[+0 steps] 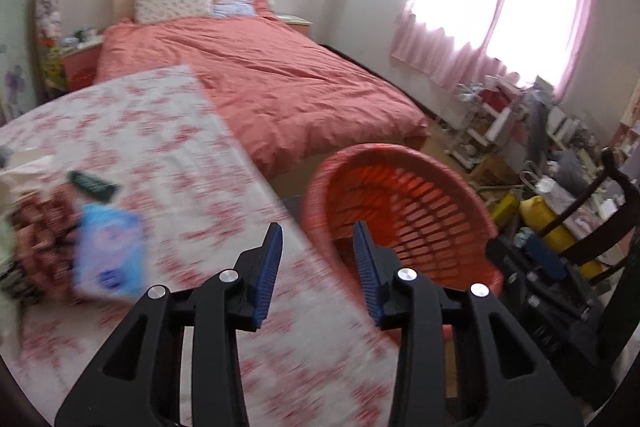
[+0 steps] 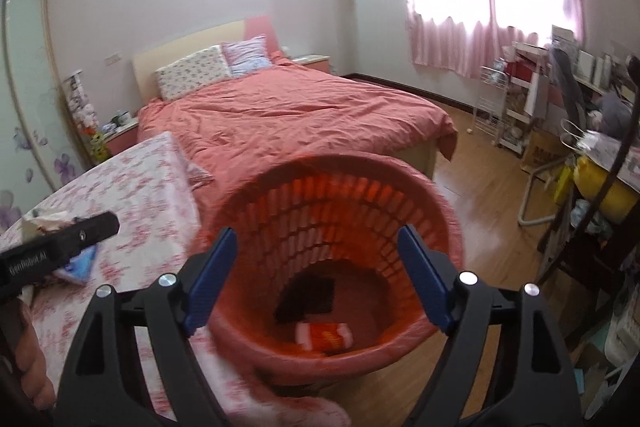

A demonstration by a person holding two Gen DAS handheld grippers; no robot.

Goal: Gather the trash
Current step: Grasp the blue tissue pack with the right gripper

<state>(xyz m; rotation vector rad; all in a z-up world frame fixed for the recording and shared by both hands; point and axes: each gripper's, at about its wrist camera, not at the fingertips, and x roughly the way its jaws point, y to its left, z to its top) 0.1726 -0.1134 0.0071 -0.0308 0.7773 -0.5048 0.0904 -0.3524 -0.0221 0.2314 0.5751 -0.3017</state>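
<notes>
The left hand-held gripper (image 1: 318, 247) stood partly open with nothing between its pads, over the edge of the floral-clothed table (image 1: 168, 131). The right hand-held gripper (image 2: 316, 251) was wide open and empty above the red basket (image 2: 444, 211) beside the table. A red-and-white wrapper (image 2: 326, 337) lay in the basket's bottom. A blue packet (image 1: 110, 253) and other blurred litter lay on the table.

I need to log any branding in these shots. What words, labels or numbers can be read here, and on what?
"GenRoboAI", roughly: white letters on the left gripper's black body, last letters unsure.
Red packet in the red basket: yellow print, too blurred.
Blue packet on the floral tablecloth: dark logo, too blurred.
</notes>
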